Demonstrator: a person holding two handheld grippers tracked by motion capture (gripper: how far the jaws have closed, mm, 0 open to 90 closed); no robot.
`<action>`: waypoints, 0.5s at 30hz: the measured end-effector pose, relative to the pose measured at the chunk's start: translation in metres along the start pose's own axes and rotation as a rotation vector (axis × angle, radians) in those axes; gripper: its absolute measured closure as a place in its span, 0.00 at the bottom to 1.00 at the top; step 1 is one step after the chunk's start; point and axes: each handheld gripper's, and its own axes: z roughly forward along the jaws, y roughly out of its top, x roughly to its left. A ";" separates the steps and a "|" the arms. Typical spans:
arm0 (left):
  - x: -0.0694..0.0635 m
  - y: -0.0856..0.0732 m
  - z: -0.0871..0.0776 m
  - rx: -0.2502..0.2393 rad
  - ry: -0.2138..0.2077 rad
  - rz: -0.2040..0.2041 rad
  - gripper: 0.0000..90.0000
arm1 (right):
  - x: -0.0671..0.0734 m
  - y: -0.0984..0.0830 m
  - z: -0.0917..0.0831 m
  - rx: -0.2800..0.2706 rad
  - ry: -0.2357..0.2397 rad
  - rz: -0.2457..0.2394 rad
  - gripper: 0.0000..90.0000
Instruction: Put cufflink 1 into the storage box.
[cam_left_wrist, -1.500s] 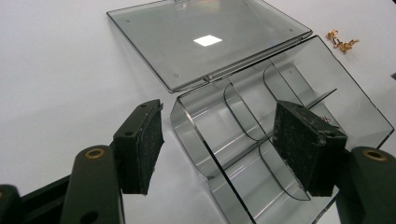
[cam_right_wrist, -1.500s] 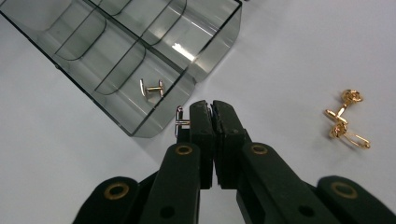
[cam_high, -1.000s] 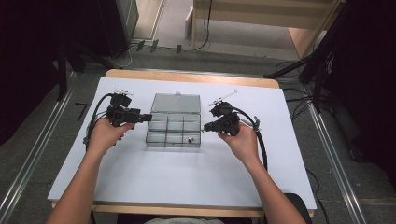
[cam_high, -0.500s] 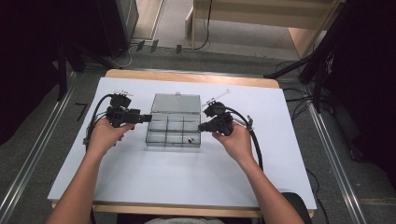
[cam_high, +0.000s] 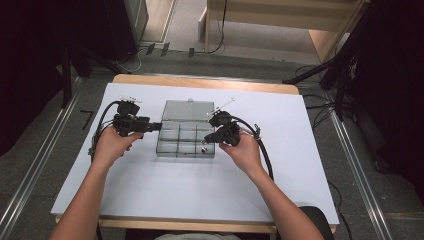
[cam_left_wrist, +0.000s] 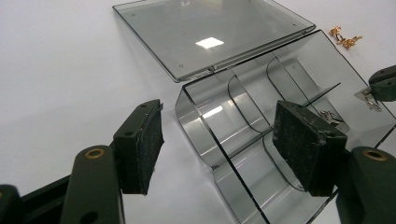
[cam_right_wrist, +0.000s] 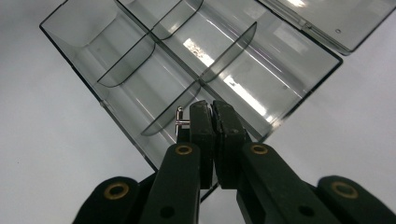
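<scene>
High view – setting: A clear compartment box (cam_high: 186, 141) is seen on the white worktop (cam_high: 150, 190), its lid (cam_high: 185, 110) laid open flat on the far side.
High view – left tool (cam_high: 157, 126): It is held level at the box's left wall, jaws pointed toward the box.
High view – right tool (cam_high: 205, 143): It is held at the box's near right corner, and is much the nearer of the two to the small metal clip (cam_high: 203, 146).
High view – change: Compared with a second ago, the right tool is seen shifted slightly inward and lower toward the near right compartment; the left tool is unchanged.
Left gripper view – tool state: The left tool's jaws are spread wide, with the box's left wall between them but untouched.
Left gripper view – contents: One silvery clip (cam_left_wrist: 329, 116) lies in a compartment; gold-coloured pieces (cam_left_wrist: 344, 38) lie on the worktop beyond the box.
Right gripper view – tool state: The right tool (cam_right_wrist: 214, 116) is pressed together, pinching the small metal clip (cam_right_wrist: 181, 122), which juts out sideways from the left pad.
Right gripper view – key relation: The clip is held directly above the near edge compartment, so a short drop and release appears to be all that remains.
</scene>
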 end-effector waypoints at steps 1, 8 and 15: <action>0.000 0.000 0.000 -0.002 -0.001 0.000 0.38 | 0.000 0.001 0.001 -0.001 0.004 0.001 0.99; 0.001 0.000 0.000 -0.004 -0.002 -0.003 0.38 | 0.002 0.002 0.013 0.000 0.011 -0.025 0.99; 0.001 0.000 0.001 -0.002 -0.002 0.001 0.38 | 0.004 0.000 0.023 0.024 0.002 -0.031 0.99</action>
